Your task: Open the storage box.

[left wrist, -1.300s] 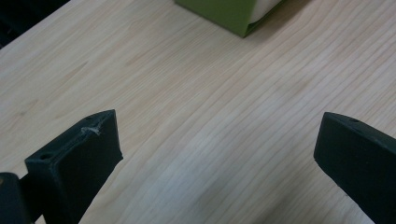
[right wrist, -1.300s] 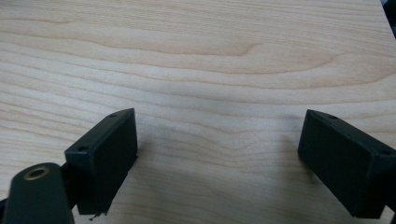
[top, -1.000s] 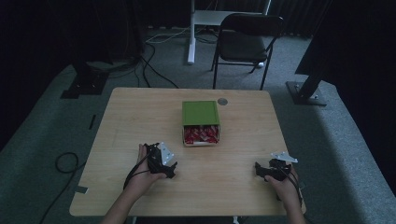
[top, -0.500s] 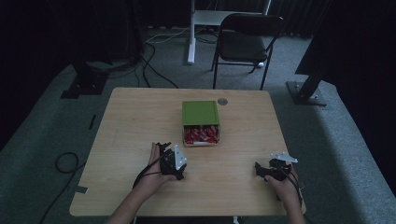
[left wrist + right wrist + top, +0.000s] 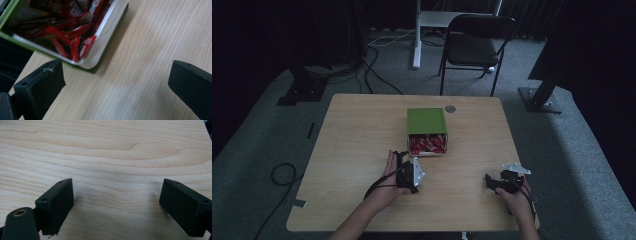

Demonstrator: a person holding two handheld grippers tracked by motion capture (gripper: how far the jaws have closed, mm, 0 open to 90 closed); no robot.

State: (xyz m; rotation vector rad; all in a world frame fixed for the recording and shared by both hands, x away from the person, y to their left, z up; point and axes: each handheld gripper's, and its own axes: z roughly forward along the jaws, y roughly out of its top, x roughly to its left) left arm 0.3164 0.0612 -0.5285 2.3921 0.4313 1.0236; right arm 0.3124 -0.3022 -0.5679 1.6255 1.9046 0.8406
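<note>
A green box [image 5: 427,131] sits on the pale wooden table [image 5: 352,135], a little beyond the table's middle. It is a flat rectangular box with a matte green lid slid back, so that the near end of a white inner tray [image 5: 110,35] stands open. The tray has a smooth, glossy wall with a rounded corner, and it is packed with small red packets [image 5: 75,37], shiny and crinkled, lying at all angles.

The left gripper [image 5: 404,167] is held in a hand just in front of the box's open end, close to its near left corner but apart from it. Its two black jaws are spread wide with nothing between them; in the left gripper view they are blocky, matte pads with the tray corner and bare table between them.

The right gripper [image 5: 498,181] rests low at the table's near right part, well away from the box, with a grey three-cornered plate on top. Its jaws are spread wide too, over bare table with flowing wavy grain.

Beyond the box, a small round grey disc [image 5: 450,108] lies flush in the table near the far edge. A dark folding chair [image 5: 477,45] with thin metal legs stands on the grey carpet beyond the table.
</note>
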